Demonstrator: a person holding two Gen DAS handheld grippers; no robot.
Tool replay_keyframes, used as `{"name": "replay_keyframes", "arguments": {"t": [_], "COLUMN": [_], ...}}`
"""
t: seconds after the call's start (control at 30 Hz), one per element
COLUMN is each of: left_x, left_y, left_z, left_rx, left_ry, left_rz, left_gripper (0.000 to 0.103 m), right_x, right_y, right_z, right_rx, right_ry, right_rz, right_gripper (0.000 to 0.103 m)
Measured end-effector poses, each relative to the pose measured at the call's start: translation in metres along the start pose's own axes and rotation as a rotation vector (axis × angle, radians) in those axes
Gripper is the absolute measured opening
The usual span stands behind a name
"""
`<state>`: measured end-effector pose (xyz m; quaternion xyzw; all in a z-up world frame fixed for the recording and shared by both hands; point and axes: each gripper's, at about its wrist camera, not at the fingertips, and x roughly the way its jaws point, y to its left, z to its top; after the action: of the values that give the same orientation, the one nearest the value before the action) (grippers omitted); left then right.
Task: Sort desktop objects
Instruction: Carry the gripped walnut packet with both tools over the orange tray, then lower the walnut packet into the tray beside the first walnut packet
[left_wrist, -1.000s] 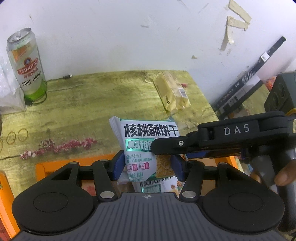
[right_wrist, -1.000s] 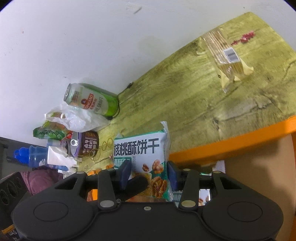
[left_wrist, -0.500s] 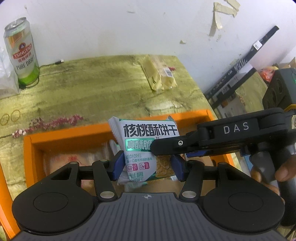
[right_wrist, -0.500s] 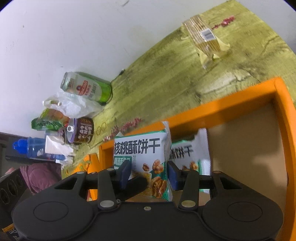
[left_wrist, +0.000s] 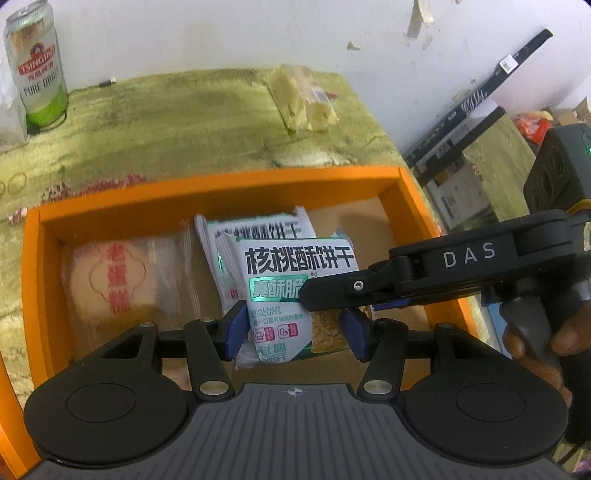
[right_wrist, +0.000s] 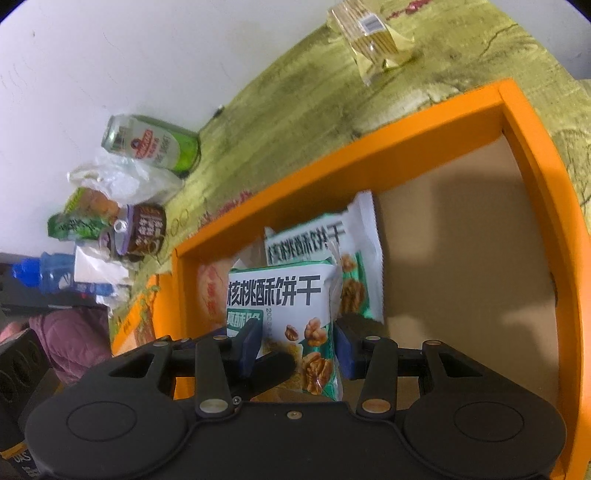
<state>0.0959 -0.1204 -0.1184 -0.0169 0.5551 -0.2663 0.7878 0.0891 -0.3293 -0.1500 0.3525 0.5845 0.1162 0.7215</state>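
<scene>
A white and green walnut biscuit packet (left_wrist: 295, 266) (right_wrist: 277, 291) hangs upright over the inside of an orange box (left_wrist: 221, 184) (right_wrist: 369, 147). My left gripper (left_wrist: 295, 332) is shut on its lower part, blue pads pressing both sides. My right gripper (right_wrist: 295, 349) is shut on the same packet and reaches in from the right in the left wrist view (left_wrist: 332, 295). On the box floor lie a second walnut biscuit packet (left_wrist: 255, 229) (right_wrist: 314, 240) and a round cake in clear wrap (left_wrist: 110, 280) (right_wrist: 208, 284).
On the green tabletop beyond the box stand a beer can (left_wrist: 37, 66) (right_wrist: 155, 144) and a clear cracker packet (left_wrist: 303, 99) (right_wrist: 376, 40). A purple tin (right_wrist: 144, 229), plastic bags and a blue bottle (right_wrist: 40, 273) crowd the left end. The box's right half has bare cardboard floor (right_wrist: 461, 258).
Both grippers carried the packet from above the bare table back and down over the orange box, whose inside has come into view. Grip on the packet is unchanged.
</scene>
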Motion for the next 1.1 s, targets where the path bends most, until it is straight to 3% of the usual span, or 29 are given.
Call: {"name": "replay_keyframes", "arguments": {"t": [0.57, 1.1], "left_x": [0.018, 0.029], "left_y": [0.003, 0.008], "left_z": [-0.028, -0.033], "left_rx": [-0.047, -0.047], "left_ry": [0.094, 0.139], "left_rz": [-0.007, 0.006], "left_gripper": [0.055, 0.056], "right_x": [0.018, 0.032], "right_y": [-0.005, -0.009], "right_z": [-0.021, -0.024], "right_rx": [-0.061, -0.085], "right_ry": [0.1, 0.148], "right_rz": [-0.079, -0.112], "right_gripper": [0.041, 0.041]}}
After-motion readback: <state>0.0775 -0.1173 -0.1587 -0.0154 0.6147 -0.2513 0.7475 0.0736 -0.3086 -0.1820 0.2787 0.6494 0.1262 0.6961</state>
